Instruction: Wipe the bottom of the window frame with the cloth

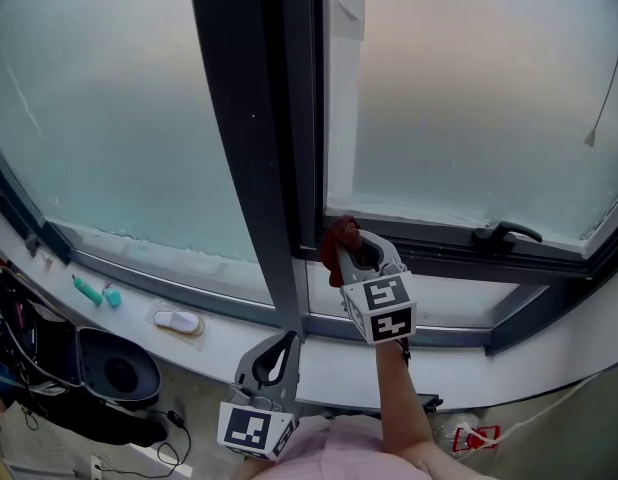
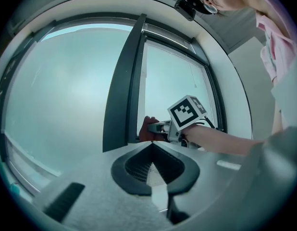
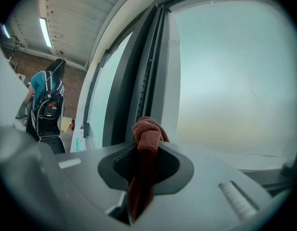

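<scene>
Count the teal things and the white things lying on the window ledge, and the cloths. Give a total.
Teal items: 2
White item: 1
Reddish-brown cloth: 1
Total: 4

Rust-red cloth [image 1: 337,243], dk grey window frame [image 1: 249,168], blk/wht patterned marker cube [image 1: 381,308], pale teal frosted glass [image 1: 119,98].
</scene>
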Demonstrator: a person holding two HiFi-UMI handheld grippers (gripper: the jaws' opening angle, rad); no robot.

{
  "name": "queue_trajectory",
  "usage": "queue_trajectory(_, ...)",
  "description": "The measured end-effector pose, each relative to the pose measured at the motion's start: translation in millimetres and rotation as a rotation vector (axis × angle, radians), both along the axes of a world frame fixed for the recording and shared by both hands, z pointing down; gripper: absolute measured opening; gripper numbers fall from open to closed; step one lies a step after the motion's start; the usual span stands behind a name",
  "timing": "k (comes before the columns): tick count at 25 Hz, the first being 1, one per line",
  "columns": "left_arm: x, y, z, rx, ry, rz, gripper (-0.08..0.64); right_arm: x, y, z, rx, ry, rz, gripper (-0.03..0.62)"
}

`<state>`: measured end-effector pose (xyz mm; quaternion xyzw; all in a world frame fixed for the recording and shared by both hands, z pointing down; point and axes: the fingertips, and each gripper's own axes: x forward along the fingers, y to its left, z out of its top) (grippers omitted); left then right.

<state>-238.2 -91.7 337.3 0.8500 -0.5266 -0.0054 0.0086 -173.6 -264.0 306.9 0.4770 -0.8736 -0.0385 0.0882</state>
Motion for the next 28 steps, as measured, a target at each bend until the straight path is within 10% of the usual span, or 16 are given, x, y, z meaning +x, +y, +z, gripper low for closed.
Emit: queue_trajectory(28, -24.8, -1.7, 5.0, -0.012, 0.006, -0.065, -0.005, -23.9, -28.0, 37.2, -0.107, 0.054, 0.002, 0.063)
